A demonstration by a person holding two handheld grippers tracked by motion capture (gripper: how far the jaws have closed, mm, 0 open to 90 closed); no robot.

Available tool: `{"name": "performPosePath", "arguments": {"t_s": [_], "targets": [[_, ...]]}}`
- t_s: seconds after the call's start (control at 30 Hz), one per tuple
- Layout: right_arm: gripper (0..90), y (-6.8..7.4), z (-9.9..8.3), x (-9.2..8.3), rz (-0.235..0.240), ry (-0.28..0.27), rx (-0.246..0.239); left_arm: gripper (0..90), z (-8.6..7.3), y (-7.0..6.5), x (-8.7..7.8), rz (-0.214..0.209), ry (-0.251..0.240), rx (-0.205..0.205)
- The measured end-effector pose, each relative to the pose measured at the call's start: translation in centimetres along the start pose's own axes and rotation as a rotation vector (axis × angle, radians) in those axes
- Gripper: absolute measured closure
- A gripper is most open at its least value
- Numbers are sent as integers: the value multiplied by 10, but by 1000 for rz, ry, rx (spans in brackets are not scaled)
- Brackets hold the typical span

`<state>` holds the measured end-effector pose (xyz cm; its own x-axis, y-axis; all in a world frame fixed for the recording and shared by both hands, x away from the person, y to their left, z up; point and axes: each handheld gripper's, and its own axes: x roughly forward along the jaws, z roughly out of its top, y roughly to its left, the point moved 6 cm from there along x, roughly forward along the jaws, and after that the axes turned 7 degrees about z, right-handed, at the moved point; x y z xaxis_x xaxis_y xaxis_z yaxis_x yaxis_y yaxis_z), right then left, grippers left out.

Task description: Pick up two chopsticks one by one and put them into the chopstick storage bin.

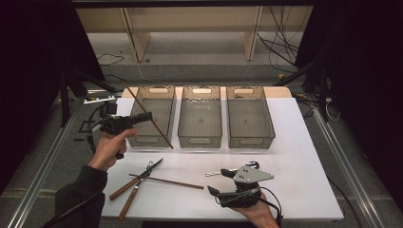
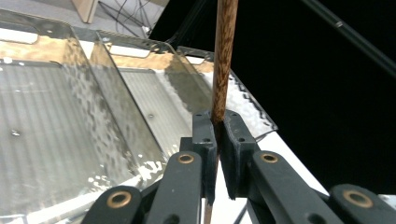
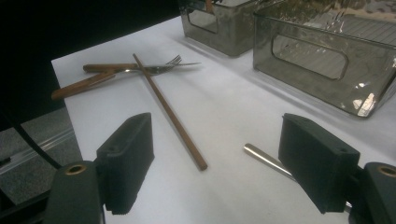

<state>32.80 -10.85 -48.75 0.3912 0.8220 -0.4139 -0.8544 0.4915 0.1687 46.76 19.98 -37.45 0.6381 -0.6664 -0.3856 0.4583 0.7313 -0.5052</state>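
My left gripper point(image 1: 148, 116) hangs over the front of the left bin point(image 1: 159, 102), shut on a brown chopstick point(image 1: 135, 99) that slants across it. In the left gripper view the chopstick point(image 2: 223, 56) rises straight up from between the closed jaws of the left gripper point(image 2: 217, 135). A second chopstick point(image 1: 166, 181) lies on the white table point(image 1: 294, 156). My right gripper point(image 1: 216, 181) rests near the front edge, pointing left, open with nothing between its pads. In the right gripper view the right gripper point(image 3: 219, 163) frames the end of that chopstick point(image 3: 170, 114) and a metal utensil handle point(image 3: 266, 161).
Three clear plastic bins stand in a row at the back: the left one, the middle point(image 1: 200, 116) and the right point(image 1: 249, 116). A fork point(image 3: 159, 67) and another wooden-handled utensil point(image 3: 79, 86) lie crossed under the loose chopstick at the front left.
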Motion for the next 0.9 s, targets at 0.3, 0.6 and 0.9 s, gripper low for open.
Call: {"name": "performPosePath", "arguments": {"t_s": [0.3,0.6,0.9], "targets": [[265,-1,-2,-2,-4,-1,4,847,22,21,13,84,2,3],[266,-1,-3,-1,-5,4,3,847,41,47,20,142,-27,-31],[268,-1,-4,0,1,13,3,847,41,64,35,218,26,-24]]}}
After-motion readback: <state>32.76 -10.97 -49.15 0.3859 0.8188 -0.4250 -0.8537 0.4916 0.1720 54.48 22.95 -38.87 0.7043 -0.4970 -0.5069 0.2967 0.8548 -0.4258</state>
